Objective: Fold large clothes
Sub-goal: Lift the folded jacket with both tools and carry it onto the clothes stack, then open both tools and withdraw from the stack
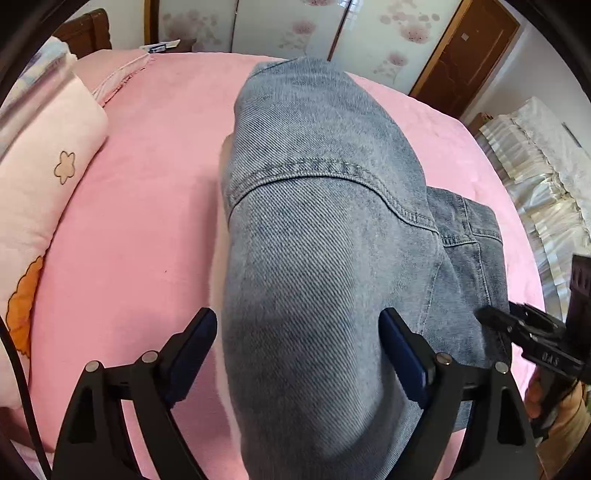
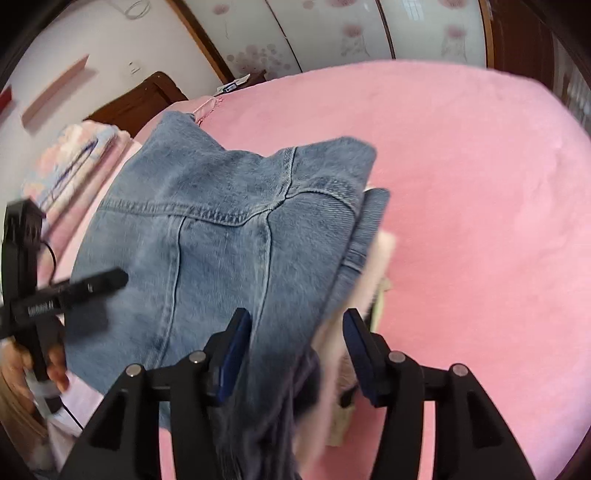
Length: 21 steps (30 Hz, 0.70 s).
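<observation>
A folded light-blue denim garment [image 1: 317, 229] lies on the pink bed [image 1: 147, 206]; it also shows in the right wrist view [image 2: 221, 229]. My left gripper [image 1: 299, 332] is open, its jaws wide apart on either side of the garment's near end. My right gripper [image 2: 295, 328] is open too, its jaws straddling the denim edge and a pale pink lining layer [image 2: 376, 266]. The right gripper shows at the right edge of the left wrist view [image 1: 517, 325]. The left gripper shows at the left of the right wrist view [image 2: 92, 284].
Pink patterned pillows [image 1: 44, 192] lie along the bed's left side. A white ruffled cover [image 1: 546, 177] is beyond the bed's right edge. A wooden headboard [image 2: 136, 99], floral wardrobe doors [image 1: 295, 26] and a brown door [image 1: 465, 55] stand behind.
</observation>
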Tool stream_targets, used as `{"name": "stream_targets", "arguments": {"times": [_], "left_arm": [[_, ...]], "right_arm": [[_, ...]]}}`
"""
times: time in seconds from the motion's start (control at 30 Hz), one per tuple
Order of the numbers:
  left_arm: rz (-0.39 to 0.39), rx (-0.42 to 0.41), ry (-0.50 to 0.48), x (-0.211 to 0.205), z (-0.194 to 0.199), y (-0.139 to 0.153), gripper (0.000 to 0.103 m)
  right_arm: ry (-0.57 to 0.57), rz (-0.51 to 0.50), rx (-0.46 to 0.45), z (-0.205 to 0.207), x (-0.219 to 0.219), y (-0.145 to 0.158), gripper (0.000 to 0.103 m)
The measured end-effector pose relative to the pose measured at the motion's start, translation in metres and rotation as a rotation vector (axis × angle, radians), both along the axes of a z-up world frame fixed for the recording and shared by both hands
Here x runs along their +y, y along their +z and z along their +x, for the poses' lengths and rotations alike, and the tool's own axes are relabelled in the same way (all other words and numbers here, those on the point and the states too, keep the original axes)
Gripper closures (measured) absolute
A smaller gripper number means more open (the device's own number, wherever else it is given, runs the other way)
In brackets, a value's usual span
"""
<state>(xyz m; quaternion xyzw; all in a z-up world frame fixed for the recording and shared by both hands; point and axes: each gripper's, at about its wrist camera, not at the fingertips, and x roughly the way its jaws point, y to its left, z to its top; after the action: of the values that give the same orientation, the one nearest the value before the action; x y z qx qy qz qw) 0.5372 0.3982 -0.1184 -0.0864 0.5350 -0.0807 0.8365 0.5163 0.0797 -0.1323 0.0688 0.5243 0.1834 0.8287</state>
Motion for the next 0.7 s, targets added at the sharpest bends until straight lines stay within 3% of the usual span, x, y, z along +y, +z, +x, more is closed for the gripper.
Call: {"name": "stream_targets", "arguments": {"times": [0.2,0.43,0.7], "left_arm": [[0.054,-0.016,0.045,-0.011,-0.038,0.015,0.015],[0.104,-0.037,-0.009,-0.034,-0.101,0.056,0.015],[0.050,-0.061,-0.086,-0.080,-0.195,0.115,0.015]], "right_arm": [[-0.054,-0.015,0.013,-0.031,-0.023,0.018,0.051],[-0.096,0.004,0.042,-0.087,-0.041,0.050,0.051],[-0.150,0.093,0.051,-0.167,-0.068,0.103,0.051]]}}
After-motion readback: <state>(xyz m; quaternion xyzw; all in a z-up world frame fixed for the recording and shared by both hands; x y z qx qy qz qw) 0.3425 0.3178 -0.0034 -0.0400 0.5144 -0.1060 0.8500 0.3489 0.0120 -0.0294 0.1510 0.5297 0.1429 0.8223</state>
